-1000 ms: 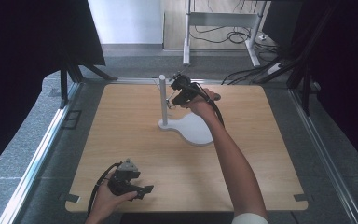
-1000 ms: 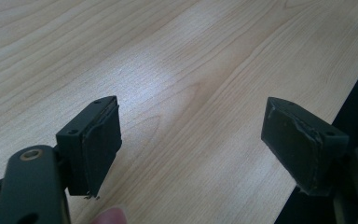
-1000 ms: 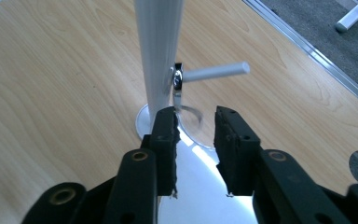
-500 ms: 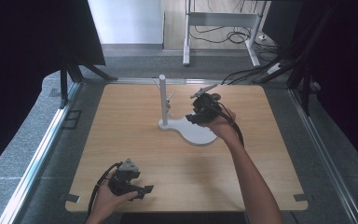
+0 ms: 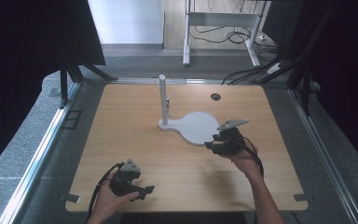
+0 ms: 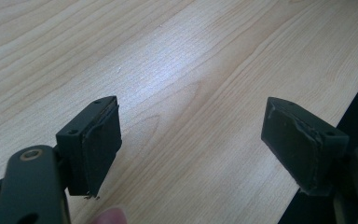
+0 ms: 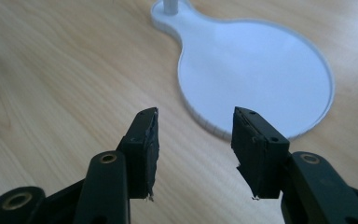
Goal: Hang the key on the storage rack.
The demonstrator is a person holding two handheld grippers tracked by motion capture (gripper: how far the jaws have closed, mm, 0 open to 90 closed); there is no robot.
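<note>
A white stand rises near the table's middle: a thin upright post (image 5: 162, 99) on a flat base whose round plate (image 5: 198, 127) spreads to the right. My right gripper (image 5: 216, 143) hovers low over the wood just in front of that plate, held by a hand. In the right gripper view it (image 7: 193, 140) stands open with nothing between the jaws, and the round plate (image 7: 256, 74) lies just beyond them. My left gripper (image 5: 145, 190) rests near the front left edge. In the left gripper view it (image 6: 191, 140) is wide open over bare wood.
The wooden table (image 5: 121, 121) has a small dark cable hole (image 5: 215, 96) at the back right. Short pegs (image 5: 169, 101) stick out of the post. Metal rails (image 5: 42, 144) run along both sides, and the table's front edge (image 6: 335, 126) is close to my left gripper.
My right gripper has drawn back from beside the post toward the front right and sunk to just in front of the round plate. The left gripper has stayed put.
</note>
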